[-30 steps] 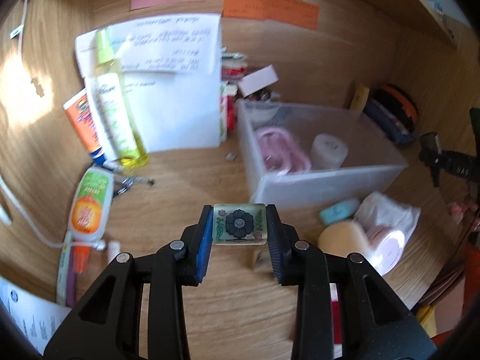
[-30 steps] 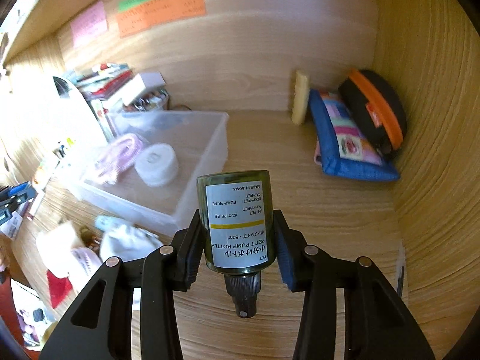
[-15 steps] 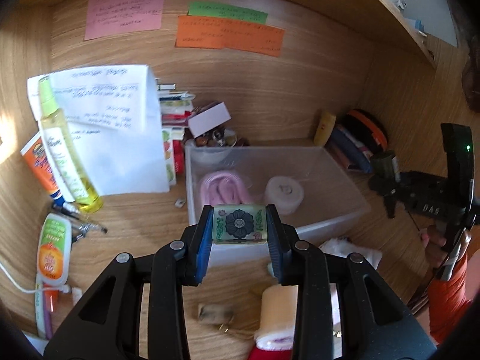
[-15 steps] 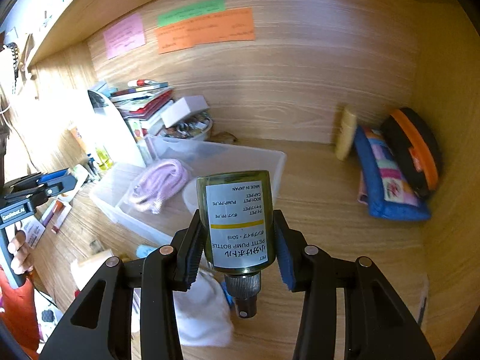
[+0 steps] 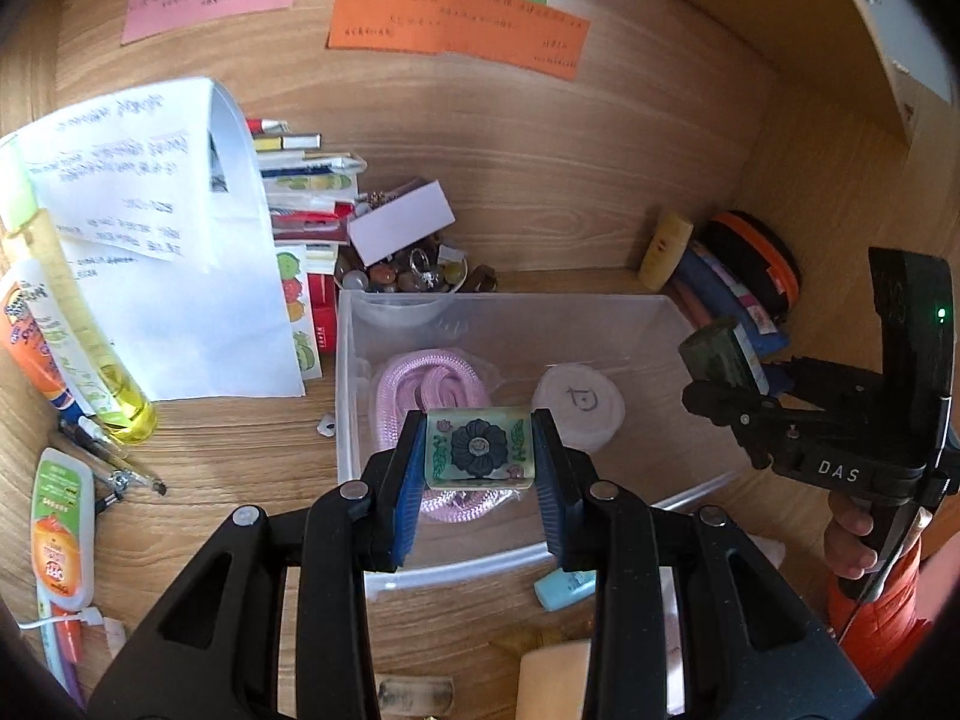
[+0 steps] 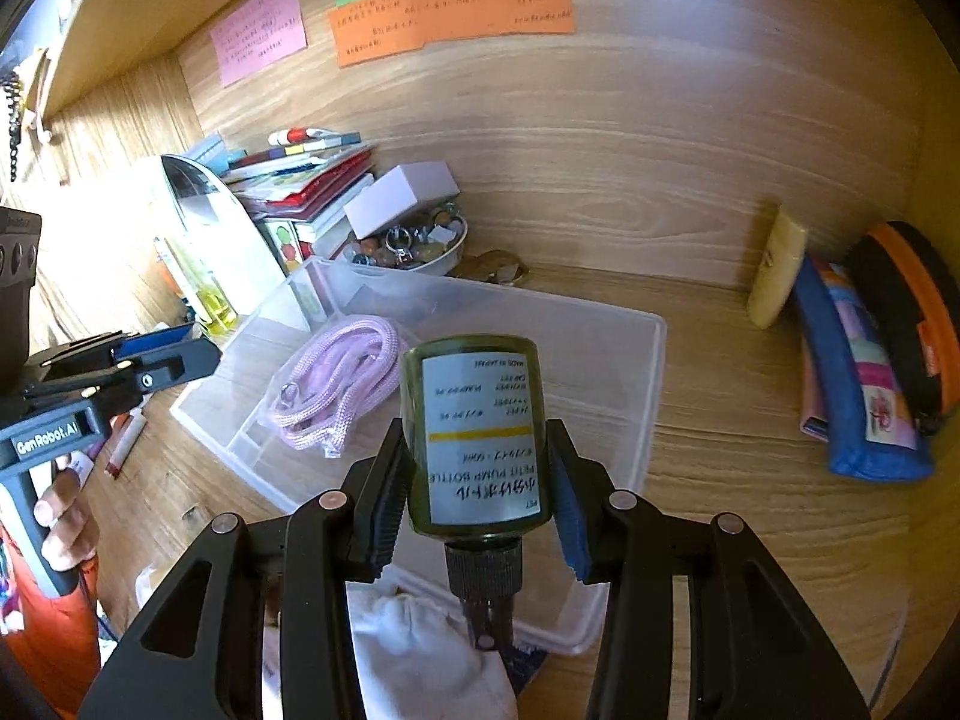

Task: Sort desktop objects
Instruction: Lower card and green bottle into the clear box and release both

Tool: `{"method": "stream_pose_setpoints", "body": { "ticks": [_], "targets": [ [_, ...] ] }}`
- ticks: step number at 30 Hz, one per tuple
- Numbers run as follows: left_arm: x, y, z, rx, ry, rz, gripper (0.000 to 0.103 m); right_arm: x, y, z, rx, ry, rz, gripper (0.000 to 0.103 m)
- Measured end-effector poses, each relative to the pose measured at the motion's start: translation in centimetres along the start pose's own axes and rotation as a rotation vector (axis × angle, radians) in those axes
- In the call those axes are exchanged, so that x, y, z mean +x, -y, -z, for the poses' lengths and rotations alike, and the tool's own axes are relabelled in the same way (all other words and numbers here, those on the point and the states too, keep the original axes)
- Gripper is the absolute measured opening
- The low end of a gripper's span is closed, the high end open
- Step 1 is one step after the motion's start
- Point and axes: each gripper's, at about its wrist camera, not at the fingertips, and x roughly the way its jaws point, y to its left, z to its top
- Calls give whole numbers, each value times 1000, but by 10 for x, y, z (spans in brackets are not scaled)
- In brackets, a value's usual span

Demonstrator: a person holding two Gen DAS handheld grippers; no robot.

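My left gripper (image 5: 479, 450) is shut on a small pale-green flower-printed block (image 5: 478, 447), held above the near half of a clear plastic bin (image 5: 654, 307). In the bin lie a coiled pink cord (image 5: 414, 384) and a white round pad (image 5: 577, 402). My right gripper (image 6: 477, 468) is shut on a dark green pump bottle (image 6: 477, 438) with a white label, pump end toward the camera, hovering over the bin (image 6: 600, 324) near its front right part. The right gripper (image 5: 720, 360) with its bottle also shows at the right of the left wrist view.
Left of the bin lie a paper sheet (image 5: 150, 252), a yellow spray bottle (image 5: 90, 348), tubes (image 5: 57, 534) and pens. Behind it stand stacked books (image 6: 300, 174) and a bowl of trinkets (image 6: 414, 240). Pouches (image 6: 864, 360) lean at the right wall. A white cloth (image 6: 420, 648) lies in front.
Both grippers travelled toward the bin with their loads still held; each view now looks down into the bin, and the other gripper has come closer in view.
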Motion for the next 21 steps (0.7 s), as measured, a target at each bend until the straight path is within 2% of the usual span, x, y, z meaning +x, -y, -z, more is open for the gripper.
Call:
{"method": "stream_pose_setpoints", "body": {
  "ticks": [4, 17, 21],
  "targets": [
    [16, 5, 3, 36, -19, -36, 33, 11, 0, -3, -5, 1, 38, 39],
    [44, 4, 10, 78, -62, -71, 33, 42, 1, 4, -10, -83, 17, 39],
    [46, 2, 12, 69, -72, -67, 41, 40, -5, 5, -35, -77, 18, 39]
  ]
}}
